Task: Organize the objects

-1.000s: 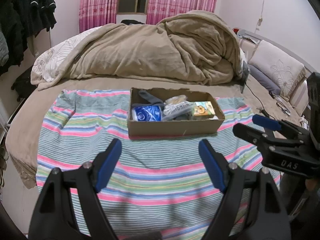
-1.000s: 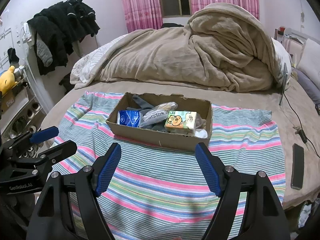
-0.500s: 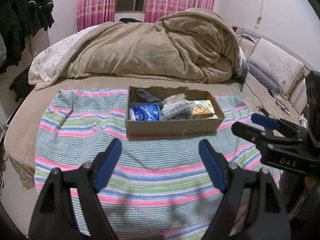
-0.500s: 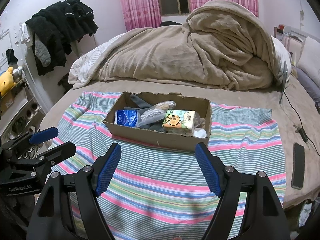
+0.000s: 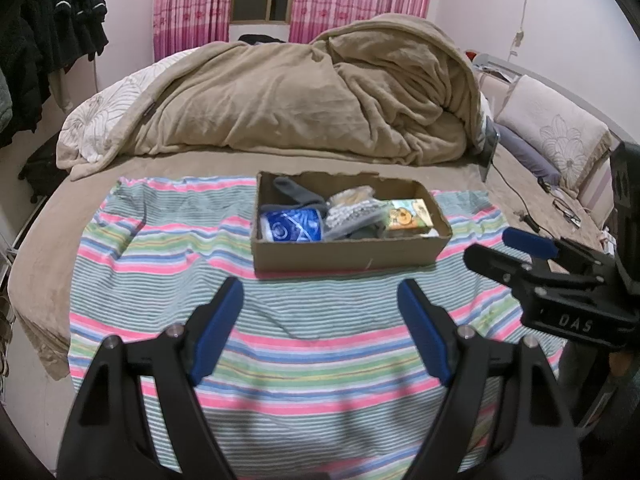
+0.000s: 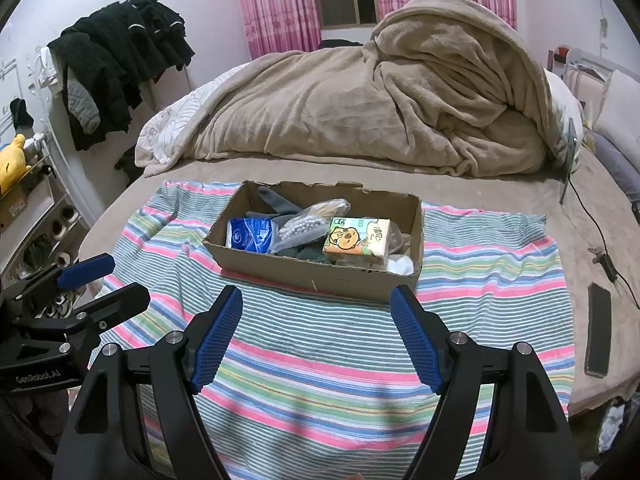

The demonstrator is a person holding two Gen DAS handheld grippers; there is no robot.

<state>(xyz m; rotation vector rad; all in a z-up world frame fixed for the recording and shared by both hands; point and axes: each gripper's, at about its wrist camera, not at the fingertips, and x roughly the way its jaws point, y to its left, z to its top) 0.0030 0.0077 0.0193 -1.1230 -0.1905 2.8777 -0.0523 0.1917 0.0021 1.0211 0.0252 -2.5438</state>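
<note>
A cardboard box (image 5: 344,254) (image 6: 320,276) sits on a striped cloth (image 5: 168,264) (image 6: 320,344) spread over the bed. Inside lie a blue packet (image 5: 290,230) (image 6: 248,234), a clear bag of beads (image 5: 352,216) (image 6: 300,230), a grey sock (image 5: 296,194) (image 6: 276,202) and a tissue pack with a cartoon print (image 5: 408,216) (image 6: 358,238). My left gripper (image 5: 320,320) is open and empty, held above the cloth in front of the box. My right gripper (image 6: 316,324) is open and empty too, also short of the box.
A heaped beige blanket (image 5: 304,96) (image 6: 380,96) covers the far half of the bed. A black phone (image 6: 598,330) and a cable (image 6: 600,240) lie on the bed at the right. Dark clothes (image 6: 116,60) hang at the left. Pillows (image 5: 552,136) rest at right.
Both grippers have drifted slightly; the box sits a little further left in both views. Both stay open and empty.
</note>
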